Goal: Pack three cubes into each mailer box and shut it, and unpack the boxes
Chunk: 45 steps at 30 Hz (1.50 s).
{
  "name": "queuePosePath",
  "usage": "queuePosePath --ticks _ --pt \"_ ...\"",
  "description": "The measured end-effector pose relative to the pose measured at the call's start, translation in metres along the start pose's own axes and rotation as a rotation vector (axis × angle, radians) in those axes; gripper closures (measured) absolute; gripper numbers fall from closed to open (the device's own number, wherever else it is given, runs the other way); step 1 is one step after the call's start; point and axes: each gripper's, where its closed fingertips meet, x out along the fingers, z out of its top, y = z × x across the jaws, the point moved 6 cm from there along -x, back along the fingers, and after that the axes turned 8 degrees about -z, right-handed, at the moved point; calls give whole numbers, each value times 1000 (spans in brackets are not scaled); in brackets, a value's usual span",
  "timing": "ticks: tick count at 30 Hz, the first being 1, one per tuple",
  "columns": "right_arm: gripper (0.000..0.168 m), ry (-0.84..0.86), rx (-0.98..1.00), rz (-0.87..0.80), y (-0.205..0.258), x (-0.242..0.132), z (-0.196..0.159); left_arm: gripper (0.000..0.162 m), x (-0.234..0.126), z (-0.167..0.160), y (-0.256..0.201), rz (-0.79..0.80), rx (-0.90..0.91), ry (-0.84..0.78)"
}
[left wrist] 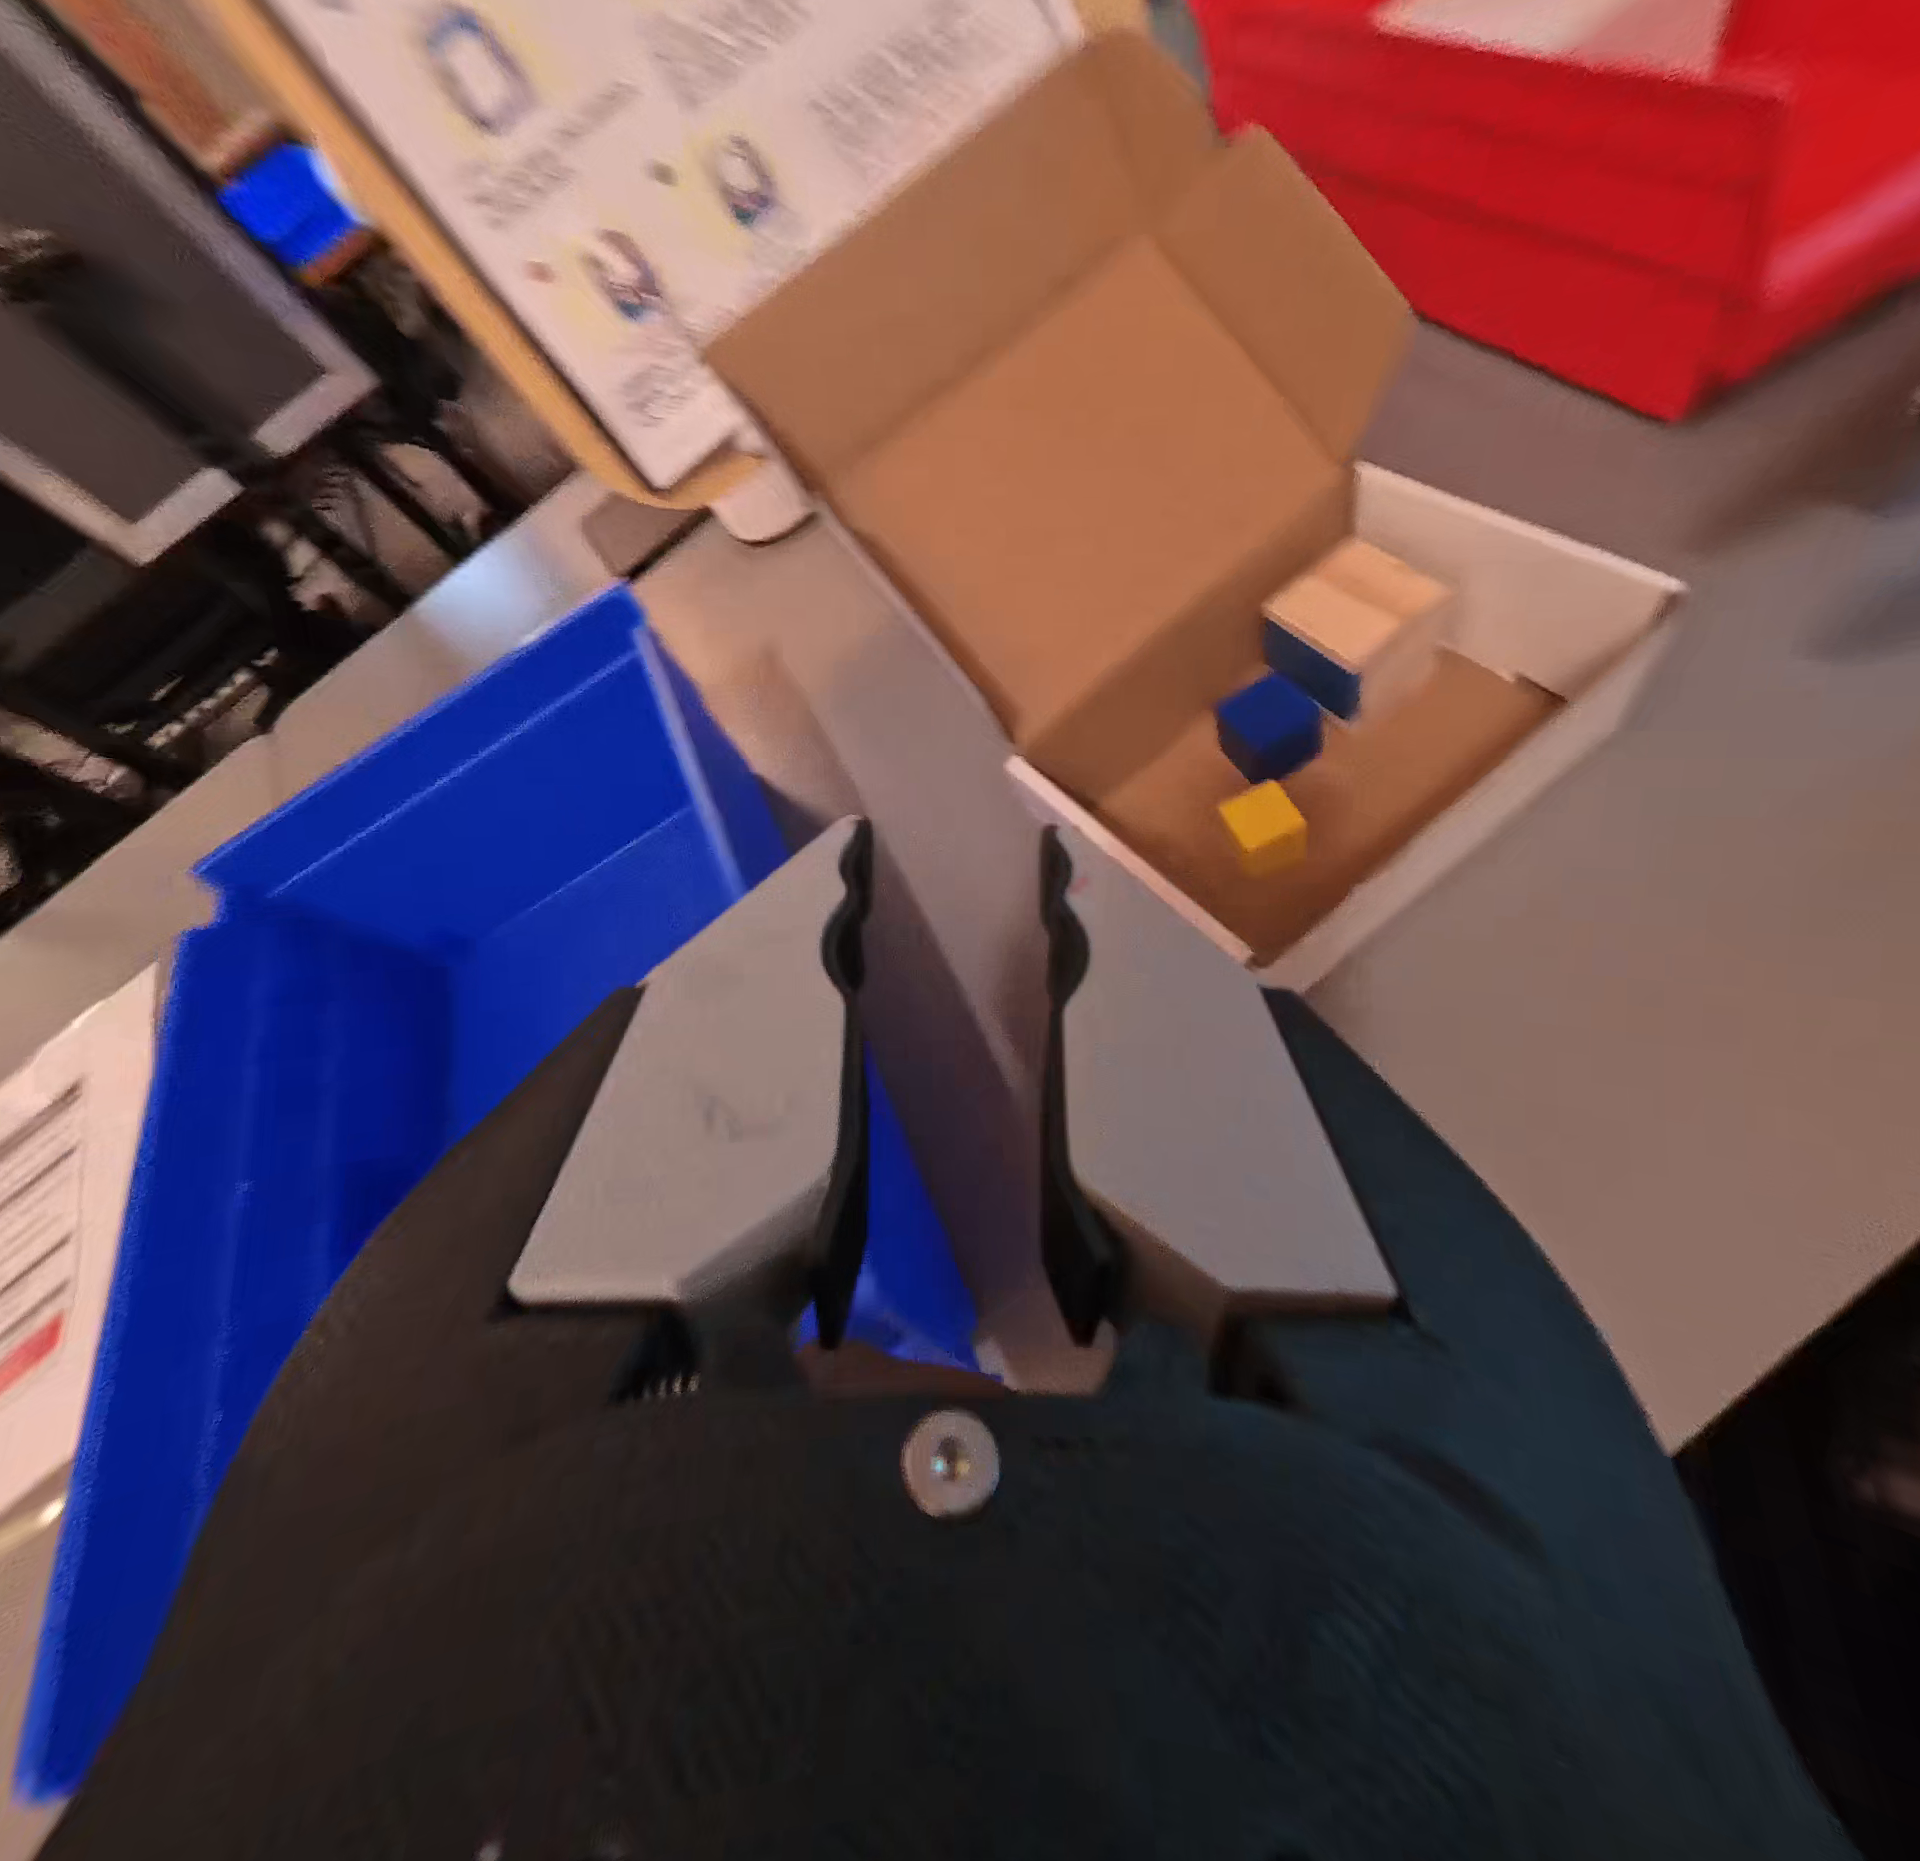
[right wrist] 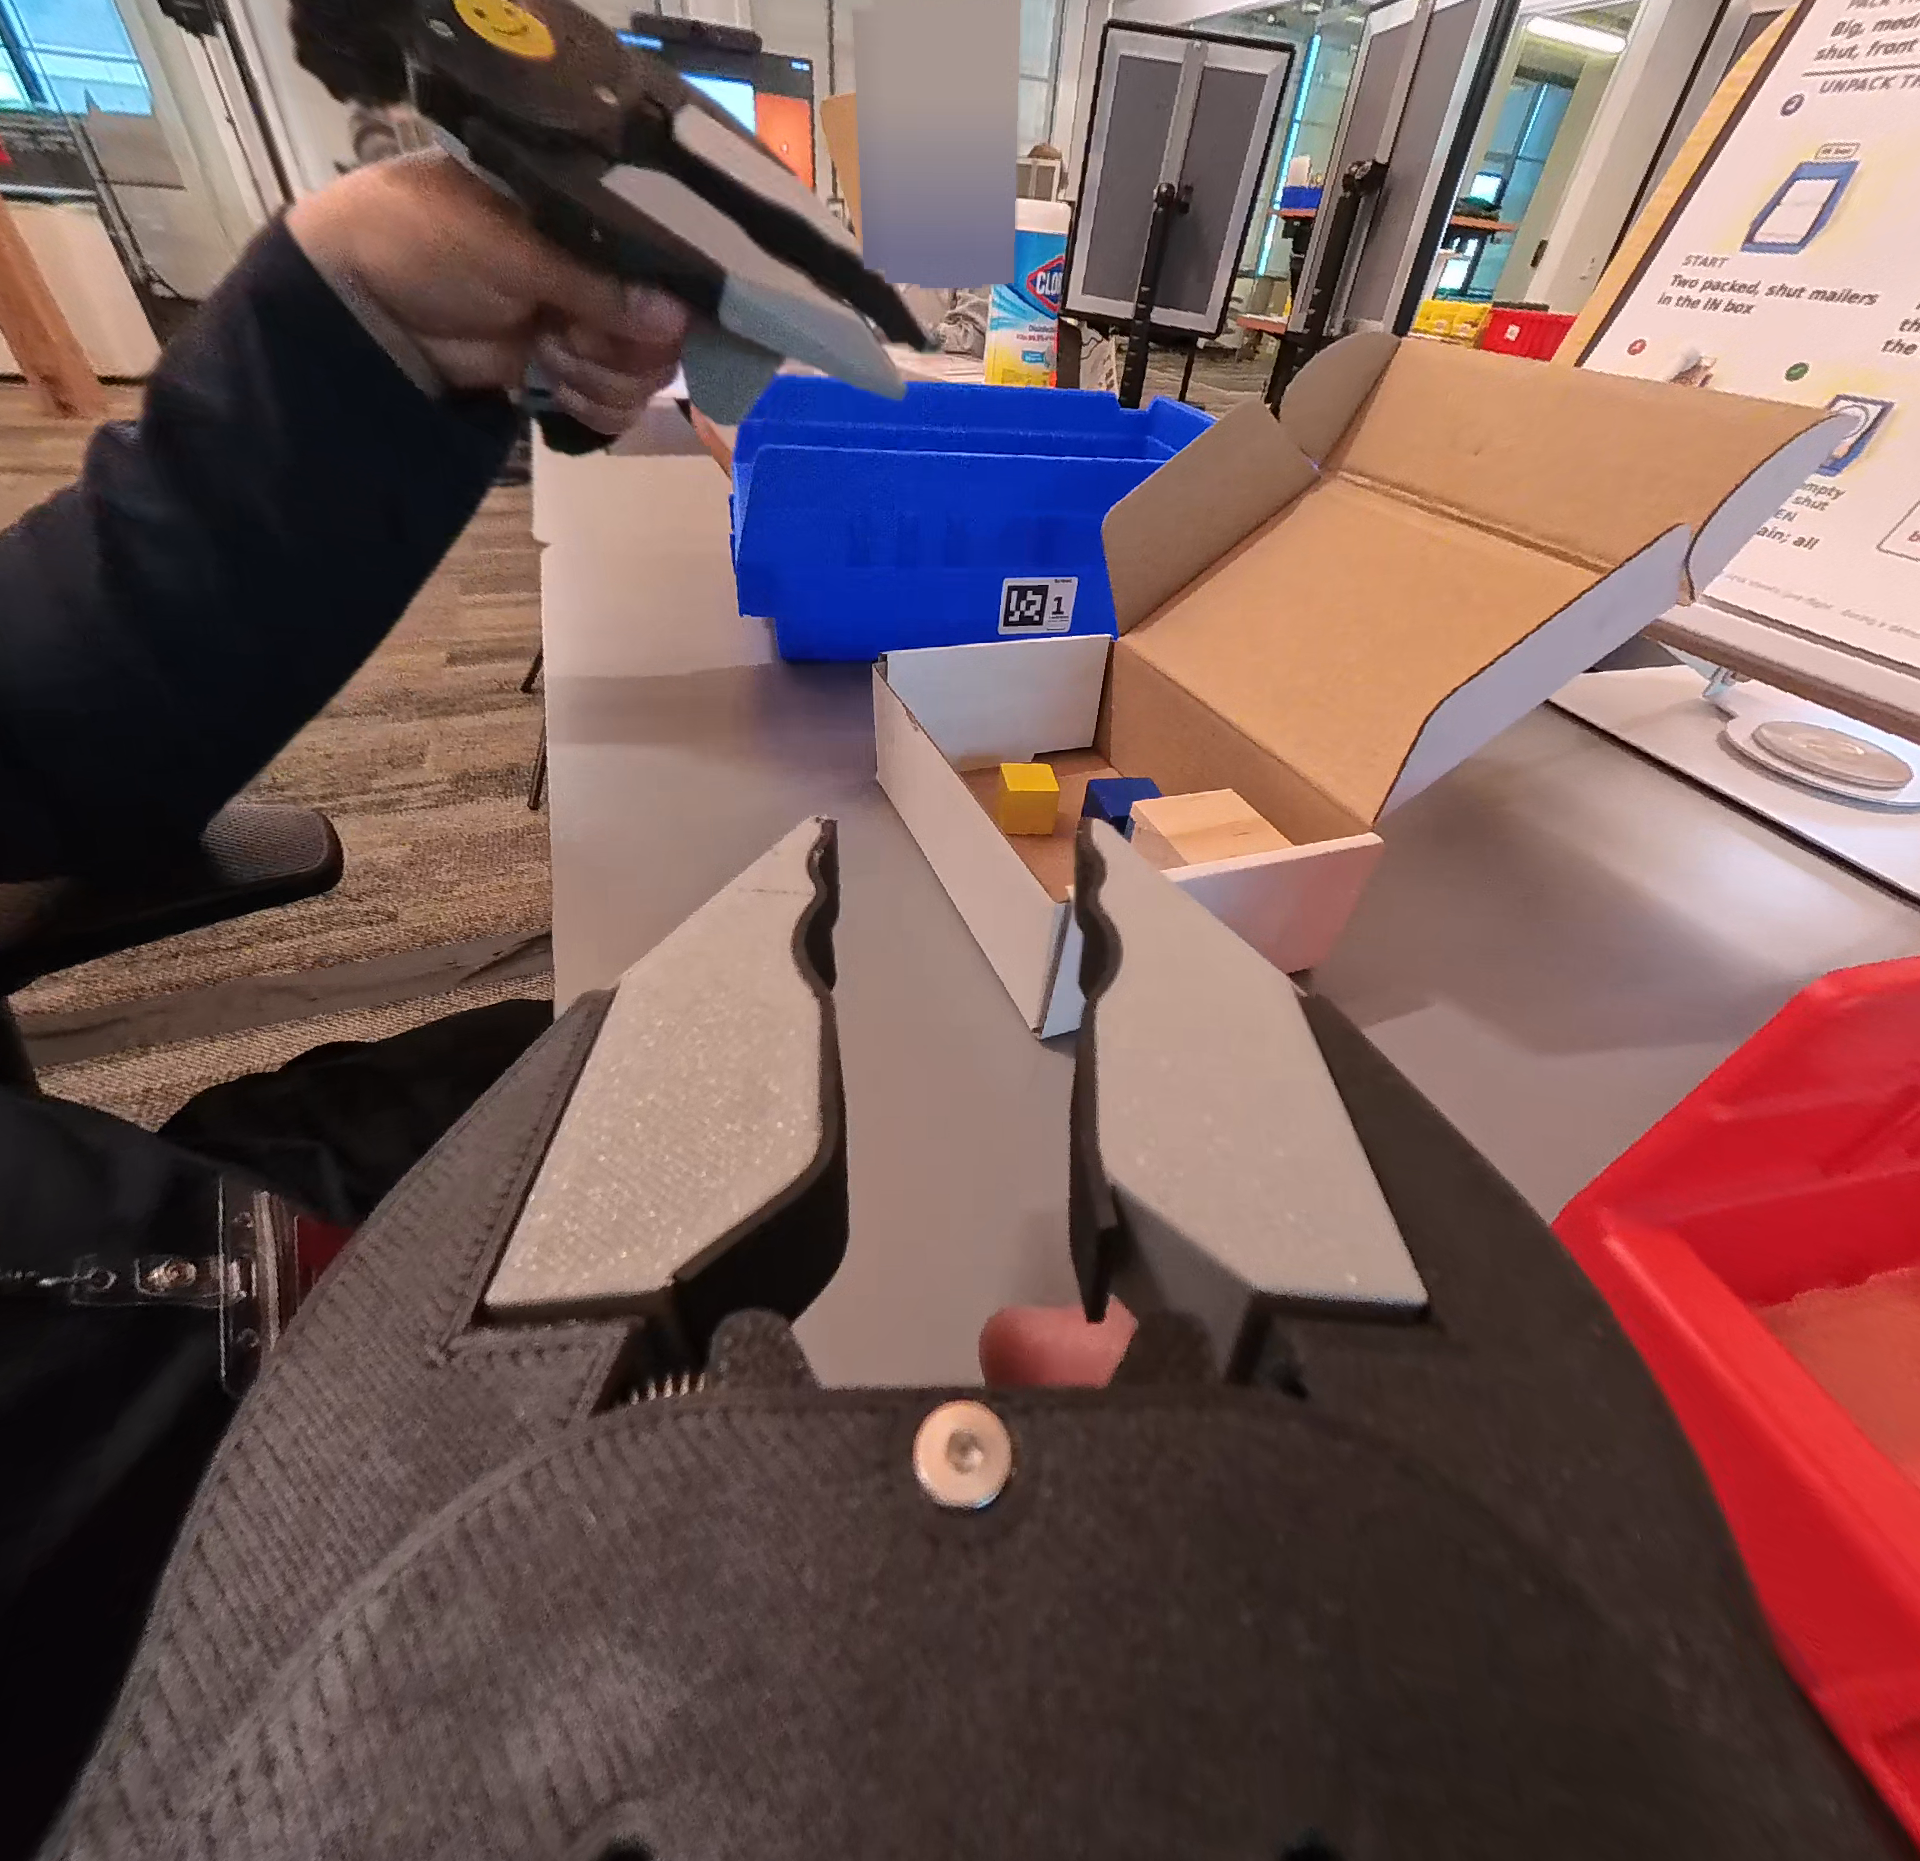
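White cardboard mailer box (right wrist: 966,855), lid up, ahead of your right hand-held gripper (right wrist: 951,866); both your hand-held grippers, left (left wrist: 954,855) included, released, empty.

both tongs have a black ribbed body, one silver screw at its centre and two pale grey wedge fingers edged with wavy black pads. the left tongs (right wrist: 914,357) carry a round yellow smiley sticker (right wrist: 503,22) on top. the person wears a dark navy sleeve (right wrist: 239,523).
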Motion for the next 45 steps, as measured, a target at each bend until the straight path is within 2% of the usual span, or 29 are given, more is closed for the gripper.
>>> queuePosePath --ticks 2,5,7,8,9,10,14,17,20,23,25,30,32,34,38,42,45 --pt "125 2 2 -8 -1 0 0 133 -8 -8 10 17 -64 -3" --pt "125 8 12 -11 -3 1 -1 108 4 -37 23 60 -125 145" --pt "125 4 13 -18 -4 1 0 108 14 -52 27 71 -137 228" --pt "125 4 12 -21 -4 1 0 117 19 -56 32 104 -142 243" --pt "125 6 11 -23 -4 1 0 146 25 -60 36 124 -149 251" --pt "125 7 10 -25 -4 1 -1 159 30 -63 42 158 -168 255" --pt "126 6 5 -32 -4 1 -1 160 38 -70 64 270 -237 219" --pt "126 6 3 -32 -4 1 -1 161 37 -75 75 289 -327 172" --pt "126 8 0 -33 -3 1 -1 161 40 -77 81 397 -364 163" --pt "126 11 -4 -34 -3 1 -1 160 52 -73 77 527 -341 140" --pt "126 8 -11 -41 -3 1 -1 160 56 -70 74 546 -302 144" --pt "126 13 -20 -39 -2 1 -1 159 54 -70 76 498 -309 141" --pt "126 13 -15 -38 -3 1 -1 152 48 -67 73 415 -312 120" --pt "125 9 -11 -38 -3 1 -1 136 35 -54 69 325 -342 21" --pt "124 7 -6 -44 -4 1 -1 134 7 -18 52 161 -337 -177" --pt "125 -8 33 -51 -9 0 1 134 9 -7 32 47 -305 -192" --pt "126 -25 48 -55 -11 -3 2 130 19 -3 17 -113 -358 -233"
